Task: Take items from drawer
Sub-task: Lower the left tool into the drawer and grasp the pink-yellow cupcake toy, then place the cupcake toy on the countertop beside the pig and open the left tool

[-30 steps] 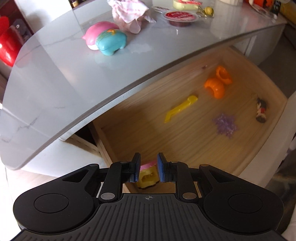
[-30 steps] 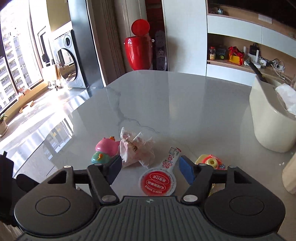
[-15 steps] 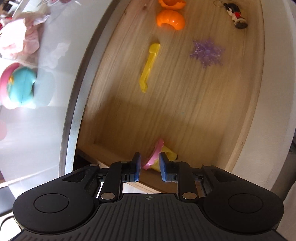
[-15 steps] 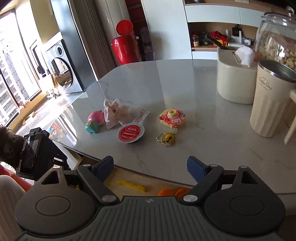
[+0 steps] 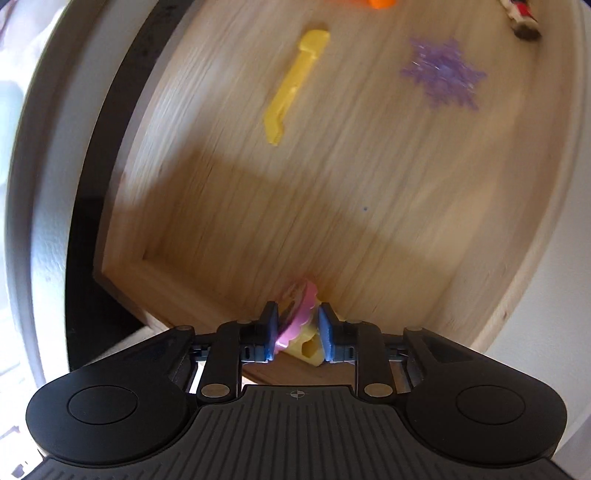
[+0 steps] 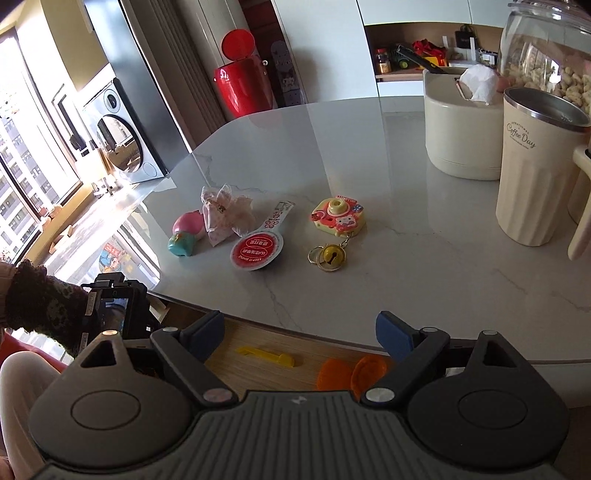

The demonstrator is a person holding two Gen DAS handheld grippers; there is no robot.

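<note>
The wooden drawer [image 5: 369, 206] is pulled out under the grey table top. In its near corner lies a pink and yellow toy [image 5: 299, 321], and my left gripper [image 5: 297, 328] is shut on it, one blue pad against each side. Farther in lie a yellow clip [image 5: 295, 85], a purple snowflake [image 5: 441, 74], an orange piece [image 5: 376, 3] and a small figure [image 5: 521, 18]. My right gripper [image 6: 299, 336] hangs open above the drawer's front with nothing between its fingers. Below it show the yellow clip [image 6: 266, 356] and orange pieces [image 6: 351, 373].
On the marble table top [image 6: 406, 258] lie a toy camera [image 6: 338, 218] with a bell [image 6: 330, 254], a red-lidded cup [image 6: 256, 249], a wrapped packet [image 6: 223, 214] and a pink and teal toy [image 6: 186, 232]. A cream cup [image 6: 535, 177] and tissue canister [image 6: 458, 129] stand right. A dark sleeve [image 6: 40, 306] is at left.
My left gripper has dropped into the drawer's near corner, and the pink and yellow toy now sits between its pads. My right gripper has pulled back from the table top, still open.
</note>
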